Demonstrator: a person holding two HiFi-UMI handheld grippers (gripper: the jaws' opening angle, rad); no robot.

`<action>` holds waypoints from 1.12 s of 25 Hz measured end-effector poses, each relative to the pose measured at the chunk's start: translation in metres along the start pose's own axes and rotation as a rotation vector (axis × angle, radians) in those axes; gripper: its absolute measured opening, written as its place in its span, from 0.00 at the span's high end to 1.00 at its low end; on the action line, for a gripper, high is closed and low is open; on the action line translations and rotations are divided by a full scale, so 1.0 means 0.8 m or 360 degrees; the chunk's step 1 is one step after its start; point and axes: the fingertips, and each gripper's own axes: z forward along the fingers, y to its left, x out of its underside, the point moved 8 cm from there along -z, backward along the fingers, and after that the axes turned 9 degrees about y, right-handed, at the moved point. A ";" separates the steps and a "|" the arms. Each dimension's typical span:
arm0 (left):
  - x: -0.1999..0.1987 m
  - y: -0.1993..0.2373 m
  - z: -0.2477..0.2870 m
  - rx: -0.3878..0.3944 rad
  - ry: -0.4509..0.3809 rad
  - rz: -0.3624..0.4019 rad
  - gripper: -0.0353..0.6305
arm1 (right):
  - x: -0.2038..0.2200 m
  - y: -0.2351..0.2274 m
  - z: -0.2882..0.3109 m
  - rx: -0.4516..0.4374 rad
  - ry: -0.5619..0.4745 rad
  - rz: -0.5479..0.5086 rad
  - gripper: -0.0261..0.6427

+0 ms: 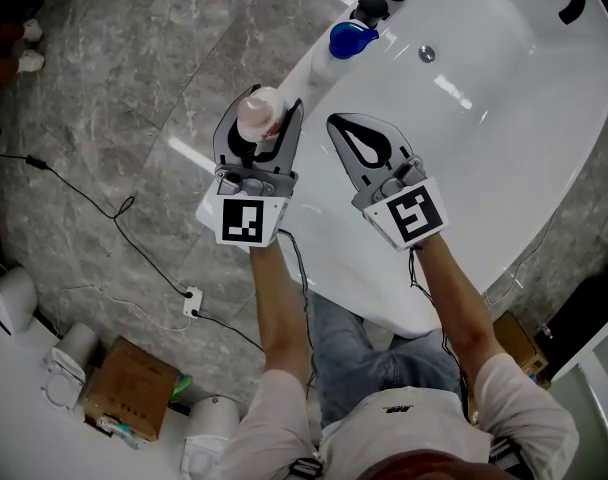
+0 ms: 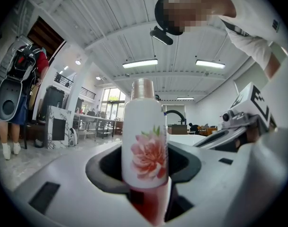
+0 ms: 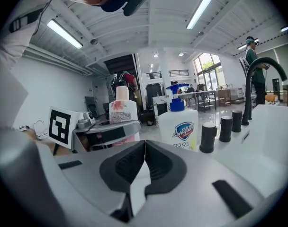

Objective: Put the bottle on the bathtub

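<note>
Left gripper [image 1: 263,118]: jaws clamped on the bottle [image 2: 144,141], one pad against each side of its white body. The bottle stands upright in the grip, with a pink flower print on the front and a pale pink cap on top. In the head view it hangs beside the near rim of the bathtub [image 1: 529,158], over the line where the rim meets the grey marble floor [image 1: 104,88]; whether its base touches the rim cannot be told.

Right gripper [image 3: 145,146]: jaws together, pads meeting along a thin seam, nothing between them. It is held just beside the left gripper, over the white tub rim.

Further along the rim stands a white soap bottle [image 3: 184,123] with a blue cap, upright and apart from both grippers. Beyond it are three black knobs [image 3: 208,137] in a row, then a curved black faucet [image 3: 258,67].

On the floor to the left: a black cable [image 1: 112,211] and a cardboard box [image 1: 130,382]
</note>
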 end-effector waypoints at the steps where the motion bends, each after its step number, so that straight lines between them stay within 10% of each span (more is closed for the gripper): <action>1: 0.000 0.001 -0.001 0.0003 -0.0007 -0.0009 0.63 | 0.000 0.000 0.001 -0.0003 0.0000 0.0000 0.97; 28: 0.008 -0.008 -0.048 0.0013 0.0223 -0.0067 0.49 | -0.020 0.021 -0.025 -0.0011 -0.0011 -0.0030 0.97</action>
